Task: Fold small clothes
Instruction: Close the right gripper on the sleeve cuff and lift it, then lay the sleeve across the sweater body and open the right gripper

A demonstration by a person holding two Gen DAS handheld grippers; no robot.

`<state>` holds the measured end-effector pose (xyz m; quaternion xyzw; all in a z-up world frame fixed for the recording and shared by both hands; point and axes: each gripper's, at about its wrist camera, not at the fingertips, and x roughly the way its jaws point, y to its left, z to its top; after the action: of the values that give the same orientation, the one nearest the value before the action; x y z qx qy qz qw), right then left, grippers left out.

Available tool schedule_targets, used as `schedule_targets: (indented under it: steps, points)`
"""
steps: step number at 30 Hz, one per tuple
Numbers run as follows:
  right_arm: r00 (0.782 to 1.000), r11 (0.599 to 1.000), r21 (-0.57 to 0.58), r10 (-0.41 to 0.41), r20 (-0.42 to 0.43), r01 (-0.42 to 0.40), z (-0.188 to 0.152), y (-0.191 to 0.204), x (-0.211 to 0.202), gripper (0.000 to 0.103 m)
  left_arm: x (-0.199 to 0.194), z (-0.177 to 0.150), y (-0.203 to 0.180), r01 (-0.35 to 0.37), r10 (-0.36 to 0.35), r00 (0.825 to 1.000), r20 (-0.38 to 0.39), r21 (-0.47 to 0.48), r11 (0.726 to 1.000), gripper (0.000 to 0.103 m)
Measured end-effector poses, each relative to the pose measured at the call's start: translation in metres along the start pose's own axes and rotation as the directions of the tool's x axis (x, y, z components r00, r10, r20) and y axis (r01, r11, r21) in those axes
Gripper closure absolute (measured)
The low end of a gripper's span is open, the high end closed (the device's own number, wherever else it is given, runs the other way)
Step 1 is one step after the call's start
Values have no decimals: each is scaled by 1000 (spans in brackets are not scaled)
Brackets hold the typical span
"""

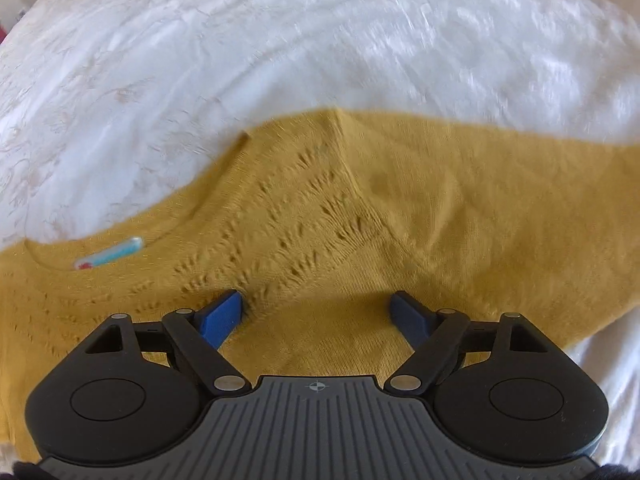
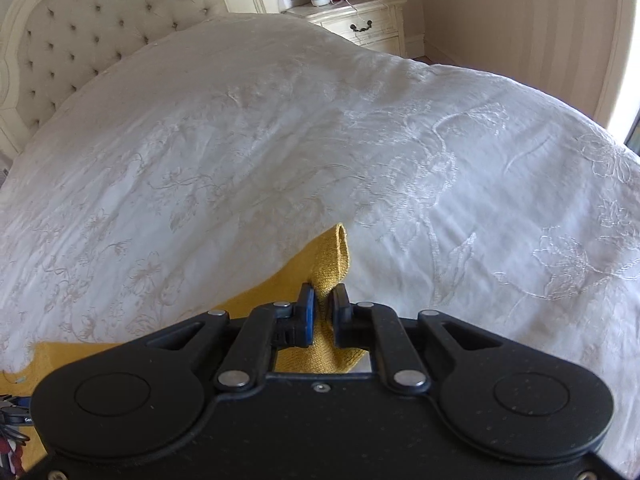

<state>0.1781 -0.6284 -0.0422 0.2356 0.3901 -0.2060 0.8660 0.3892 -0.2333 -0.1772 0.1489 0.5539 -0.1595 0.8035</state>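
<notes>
One fold barely begun: my R gripper (image 2: 323,300) pinches sweater (image 1: 360,220) cuff; L gripper (image 1: 318,312) spread wide above it, ungrasping. Rest lies flat on bedspread (image 2: 280,140), unfolded.

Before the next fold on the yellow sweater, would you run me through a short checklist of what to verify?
1. Right gripper has a hold on the sweater: ok, its jaws are shut on a pinched strip of the yellow sweater.
2. Left gripper free to take a second hold: ok, jaws open, nothing between them, over the sweater's body.
3. Neckline located: ok, the collar label shows at the left of the left wrist view.
4. Sweater lying flat: not ok, a ridge runs across the knit.
5. White bedspread bare where the fold would land: ok.
6. Far sleeve and hem position: cannot tell, out of view.
</notes>
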Motion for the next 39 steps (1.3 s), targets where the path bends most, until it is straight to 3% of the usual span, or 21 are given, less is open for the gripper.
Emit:
schedule_targets:
  steps: [5, 11, 20, 28, 35, 37, 38, 39]
  points:
    - [991, 992, 7, 124, 42, -124, 3, 43, -28, 87, -49, -28, 37, 65, -52, 991, 121, -104, 993, 22]
    - [949, 948, -67, 312, 34, -310, -4, 140, -48, 87, -95, -84, 82, 73, -43, 988, 148, -198, 977, 21]
    - [833, 824, -121, 551, -49, -553, -50, 328, -38, 87, -138, -176, 166, 85, -46, 990, 136, -302, 950, 21]
    - [743, 738, -116, 637, -204, -665, -135, 469, 17, 85, -150, -229, 230, 74, -33, 992, 120, -354, 932, 21]
    - [722, 699, -207, 609, -328, -684, -216, 537, 38, 77, -147, -241, 267, 67, -24, 993, 115, -395, 916, 21]
    - [731, 697, -242, 591, -339, -675, -229, 543, 38, 75, -147, -238, 272, 74, -28, 992, 120, -393, 917, 20]
    - [737, 698, -252, 586, -335, -670, -230, 540, 37, 71, -147, -235, 273, 78, -31, 992, 126, -391, 917, 20]
    - [743, 702, -257, 583, -330, -665, -230, 533, 35, 60, -147, -232, 274, 82, -32, 990, 135, -386, 919, 20]
